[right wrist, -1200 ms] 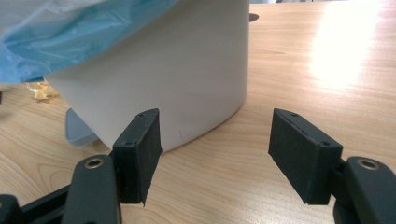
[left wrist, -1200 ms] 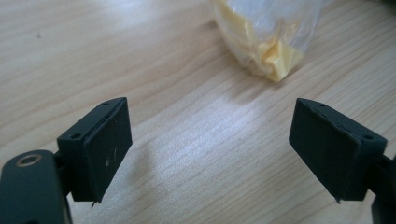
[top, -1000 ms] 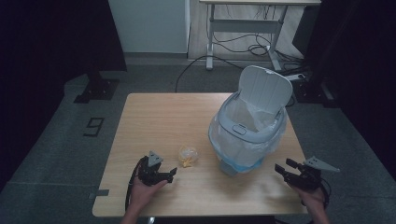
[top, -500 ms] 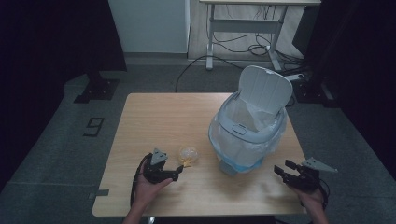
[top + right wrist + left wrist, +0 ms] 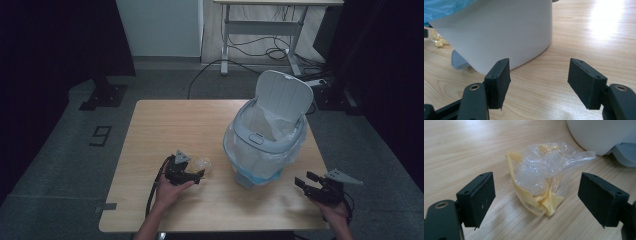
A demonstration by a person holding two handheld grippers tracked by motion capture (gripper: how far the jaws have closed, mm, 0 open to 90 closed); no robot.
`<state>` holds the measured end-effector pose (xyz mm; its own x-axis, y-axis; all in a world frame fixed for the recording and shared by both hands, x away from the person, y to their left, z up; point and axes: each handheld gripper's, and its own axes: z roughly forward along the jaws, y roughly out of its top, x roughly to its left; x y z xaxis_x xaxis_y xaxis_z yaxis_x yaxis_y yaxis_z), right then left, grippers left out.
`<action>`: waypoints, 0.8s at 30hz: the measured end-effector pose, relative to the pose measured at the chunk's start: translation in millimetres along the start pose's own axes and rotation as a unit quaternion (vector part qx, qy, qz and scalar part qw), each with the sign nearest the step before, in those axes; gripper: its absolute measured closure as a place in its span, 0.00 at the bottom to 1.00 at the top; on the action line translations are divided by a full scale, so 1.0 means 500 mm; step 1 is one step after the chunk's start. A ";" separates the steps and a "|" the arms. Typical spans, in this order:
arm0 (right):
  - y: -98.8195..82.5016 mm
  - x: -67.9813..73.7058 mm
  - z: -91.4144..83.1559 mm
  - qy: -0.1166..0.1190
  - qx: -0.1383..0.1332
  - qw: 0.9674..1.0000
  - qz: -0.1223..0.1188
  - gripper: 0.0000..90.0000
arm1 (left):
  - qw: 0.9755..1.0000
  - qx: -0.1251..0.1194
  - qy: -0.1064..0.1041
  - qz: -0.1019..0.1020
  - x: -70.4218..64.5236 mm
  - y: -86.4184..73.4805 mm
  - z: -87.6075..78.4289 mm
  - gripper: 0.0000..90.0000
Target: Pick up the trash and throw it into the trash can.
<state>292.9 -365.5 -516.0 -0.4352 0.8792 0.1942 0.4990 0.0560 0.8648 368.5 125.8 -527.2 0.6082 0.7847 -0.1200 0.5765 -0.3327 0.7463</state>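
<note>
Wooden table [image 5: 165, 122]: my left gripper [image 5: 196, 176] has slid toward three o'clock, jaws spread around the crumpled wrapper [image 5: 541, 182], untouched; right gripper [image 5: 305, 182] waits released beside the bin [image 5: 265, 145].

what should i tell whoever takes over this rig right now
Left claw: open, low over the table, jaws either side of the crumpled clear-and-yellow wrapper, not pressing on it.
Right claw: open and empty, near the table's front right, facing the wall of the white trash bin.
Things: wrapper lies on the wooden table, just left of the bin; the bin's lid stands open and a plastic liner is fitted.
Done: left claw lined up on the wrapper.
Left: close on the wrapper, lift it, probably drop it into the bin.
</note>
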 end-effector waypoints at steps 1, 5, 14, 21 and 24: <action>0.000 -0.001 0.000 -0.001 0.000 1.000 0.000 0.38 | 1.000 0.001 -0.002 -0.002 0.001 0.000 0.006 0.16; -0.001 -0.004 0.000 -0.003 0.001 1.000 0.002 0.38 | 1.000 0.006 -0.005 -0.003 0.006 -0.004 0.023 0.21; -0.006 -0.005 0.006 -0.009 0.008 1.000 0.001 0.38 | 1.000 -0.002 -0.010 0.002 0.012 -0.011 0.033 0.59; -0.007 -0.005 0.004 -0.011 0.008 1.000 0.003 0.39 | 0.999 -0.027 -0.014 0.010 0.007 -0.008 0.016 0.68; -0.007 -0.006 0.001 -0.011 0.006 1.000 0.004 0.39 | 0.999 -0.039 -0.016 0.005 0.005 -0.004 -0.003 0.68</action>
<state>292.9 -367.8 -519.7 -0.4149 0.8895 0.1913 0.5121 0.0545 0.8572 368.2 129.3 -528.2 0.6305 0.7648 -0.1324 0.5279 -0.2975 0.7955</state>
